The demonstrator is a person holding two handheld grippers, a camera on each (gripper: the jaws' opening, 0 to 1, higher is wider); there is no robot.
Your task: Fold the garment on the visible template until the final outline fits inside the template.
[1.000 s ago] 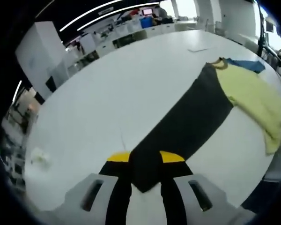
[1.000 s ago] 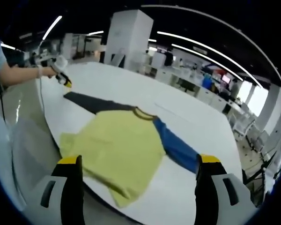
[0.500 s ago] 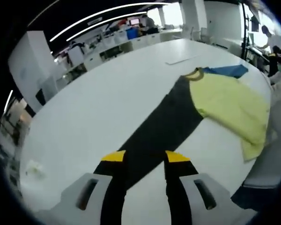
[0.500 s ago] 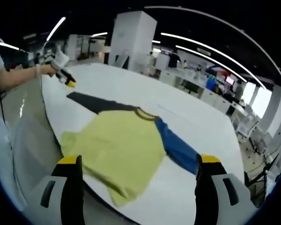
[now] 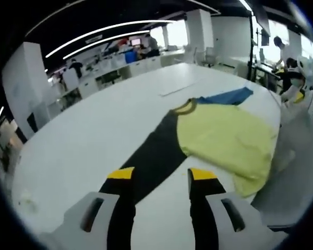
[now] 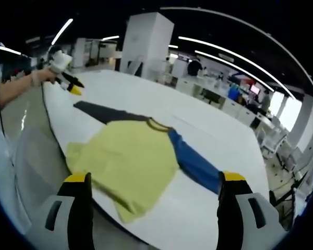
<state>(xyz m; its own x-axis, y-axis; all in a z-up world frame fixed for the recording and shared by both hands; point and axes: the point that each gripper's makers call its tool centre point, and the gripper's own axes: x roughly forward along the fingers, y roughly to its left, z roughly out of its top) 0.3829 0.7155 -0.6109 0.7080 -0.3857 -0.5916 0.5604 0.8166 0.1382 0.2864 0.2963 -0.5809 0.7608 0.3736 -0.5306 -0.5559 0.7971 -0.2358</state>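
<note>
Opposite ends of one garment (image 5: 219, 140) — both views facing inward.

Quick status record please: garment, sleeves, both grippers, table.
garment: yellow shirt lying flat, hem at near table edge
black sleeve: stretched out flat
blue sleeve: stretched out flat
left gripper: open, above black sleeve's end, holding nothing
right gripper: open, over shirt hem, holding nothing
table: white
fold: not started

Both tools stand empty with jaws apart: left tool (image 5: 161, 174) at 6 o'clock, right tool (image 6: 154, 179) wider, also at 6 o'clock.
</note>
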